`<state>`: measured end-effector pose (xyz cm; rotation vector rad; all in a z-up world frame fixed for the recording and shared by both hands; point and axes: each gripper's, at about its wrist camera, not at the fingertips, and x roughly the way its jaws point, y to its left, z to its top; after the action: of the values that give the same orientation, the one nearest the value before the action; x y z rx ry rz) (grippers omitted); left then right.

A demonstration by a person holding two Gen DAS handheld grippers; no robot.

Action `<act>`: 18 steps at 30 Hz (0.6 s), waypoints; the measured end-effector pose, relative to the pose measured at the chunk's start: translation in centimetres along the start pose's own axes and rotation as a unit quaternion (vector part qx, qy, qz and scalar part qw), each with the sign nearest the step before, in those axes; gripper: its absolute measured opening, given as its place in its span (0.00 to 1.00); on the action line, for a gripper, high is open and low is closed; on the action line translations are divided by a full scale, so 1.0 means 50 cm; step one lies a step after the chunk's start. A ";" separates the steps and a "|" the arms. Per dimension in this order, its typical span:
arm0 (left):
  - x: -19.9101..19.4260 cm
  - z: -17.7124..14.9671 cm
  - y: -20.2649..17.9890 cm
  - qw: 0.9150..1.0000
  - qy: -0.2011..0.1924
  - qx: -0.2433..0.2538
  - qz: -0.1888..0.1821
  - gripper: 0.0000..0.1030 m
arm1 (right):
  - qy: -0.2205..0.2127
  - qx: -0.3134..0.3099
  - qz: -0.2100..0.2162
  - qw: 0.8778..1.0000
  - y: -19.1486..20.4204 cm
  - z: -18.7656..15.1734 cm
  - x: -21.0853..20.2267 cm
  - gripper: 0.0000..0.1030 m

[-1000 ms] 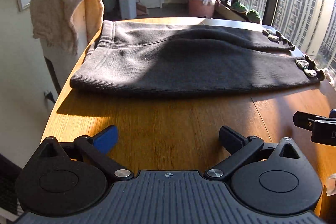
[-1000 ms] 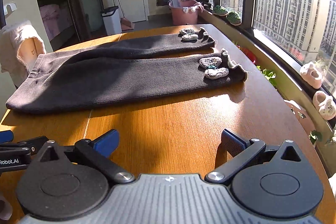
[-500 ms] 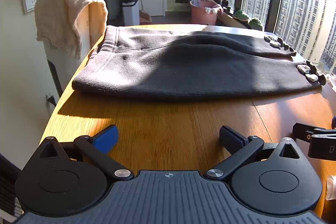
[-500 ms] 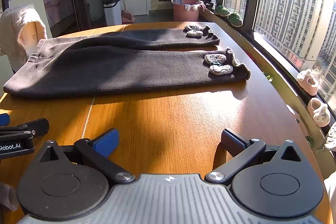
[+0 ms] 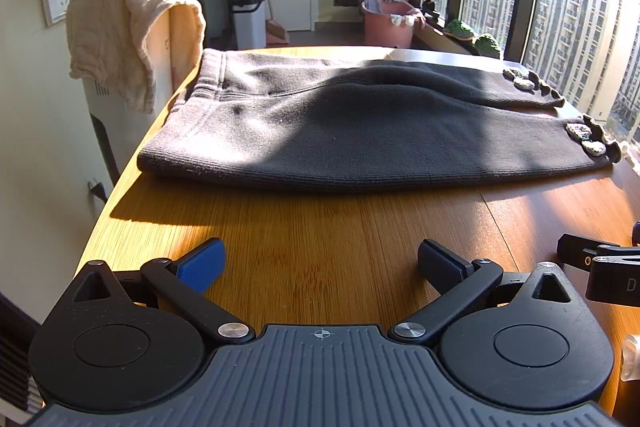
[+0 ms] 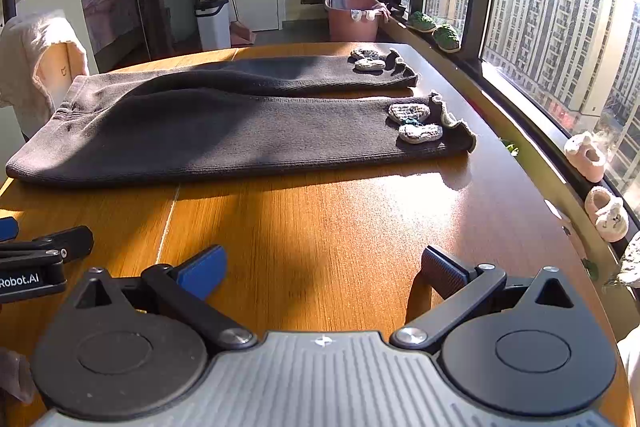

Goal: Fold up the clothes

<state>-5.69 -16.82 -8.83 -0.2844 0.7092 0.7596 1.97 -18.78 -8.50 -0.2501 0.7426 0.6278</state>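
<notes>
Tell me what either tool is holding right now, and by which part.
Nothing. The left tool and right tool are both open over the table, short of the pants.

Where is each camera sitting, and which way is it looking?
Left wrist view: sits on the left gripper, low over the wooden table, facing the waistband end of the dark trousers; its own open fingers show, plus the right gripper's tip at the right edge.
Right wrist view: sits on the right gripper, facing the trousers' decorated cuffs and the window; its own open fingers show, plus the left gripper's tip at the left edge.
Shared: both see the trousers, table, pink tub and white bin.
</notes>
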 end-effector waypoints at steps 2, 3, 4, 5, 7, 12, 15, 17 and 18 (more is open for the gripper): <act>0.000 0.000 0.000 1.000 0.000 0.000 0.000 1.00 | 0.000 0.000 0.000 1.000 -0.001 0.000 0.000 1.00; 0.000 0.000 0.000 1.000 0.000 0.000 0.000 1.00 | 0.000 0.000 0.000 1.000 -0.001 0.000 0.000 1.00; 0.000 0.000 0.000 1.000 0.000 0.000 0.000 1.00 | 0.000 0.000 0.000 1.000 -0.002 0.000 0.000 1.00; 0.000 0.000 0.000 1.000 0.000 0.000 0.000 1.00 | 0.000 0.000 0.000 1.000 -0.002 0.000 0.000 1.00; 0.000 0.000 -0.001 1.000 0.000 0.000 0.000 1.00 | 0.000 0.000 0.000 1.000 -0.003 0.001 0.000 1.00; -0.001 -0.001 -0.001 1.000 0.000 0.000 0.000 1.00 | 0.000 0.000 0.001 1.000 -0.005 0.001 0.000 1.00; -0.001 0.000 -0.001 1.000 0.000 0.000 0.000 1.00 | 0.000 0.000 0.001 1.000 -0.005 0.001 0.000 1.00; -0.001 -0.001 -0.001 1.000 0.000 0.000 0.000 1.00 | 0.000 0.000 0.001 1.000 -0.006 0.001 0.000 1.00; -0.001 0.000 -0.001 1.000 0.000 0.000 0.000 1.00 | 0.000 0.000 0.001 1.000 -0.006 0.001 0.000 1.00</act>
<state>-5.68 -16.91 -8.80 -0.2840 0.7088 0.7601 2.17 -18.99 -8.48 -0.2496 0.7425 0.6295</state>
